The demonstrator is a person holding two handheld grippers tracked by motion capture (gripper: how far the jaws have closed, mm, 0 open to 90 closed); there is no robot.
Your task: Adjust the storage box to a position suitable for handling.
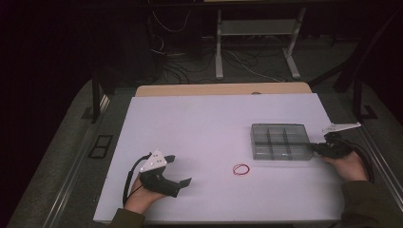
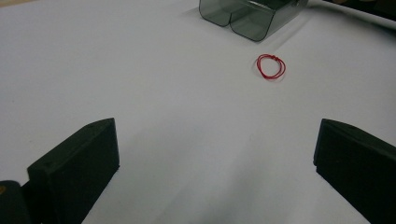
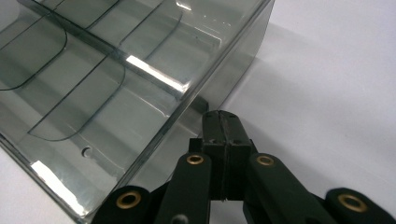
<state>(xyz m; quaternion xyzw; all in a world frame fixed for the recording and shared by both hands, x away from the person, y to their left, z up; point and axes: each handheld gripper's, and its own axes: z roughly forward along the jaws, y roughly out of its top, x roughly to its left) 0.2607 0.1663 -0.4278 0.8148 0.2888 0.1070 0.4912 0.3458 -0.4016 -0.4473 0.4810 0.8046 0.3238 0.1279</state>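
Observation:
A clear grey plastic box (image 1: 280,156) with several compartments sits at the right of the white table (image 1: 204,123). My right gripper (image 1: 314,147) is at the box's right end. In the right gripper view its jaws (image 3: 221,117) are pressed together with nothing between them, tips against the outside of the box wall (image 3: 154,135). A red rubber band (image 1: 241,169) lies flat in front of the box. My left gripper (image 1: 179,169) rests at the near left, open and empty, pointing toward the band (image 2: 271,66) and the box (image 2: 247,18).
A wooden strip (image 1: 223,89) runs along the table's far edge. Beyond it are a desk frame (image 1: 219,47) and loose cables on the floor. A black rail (image 1: 97,102) stands off the table's left side.

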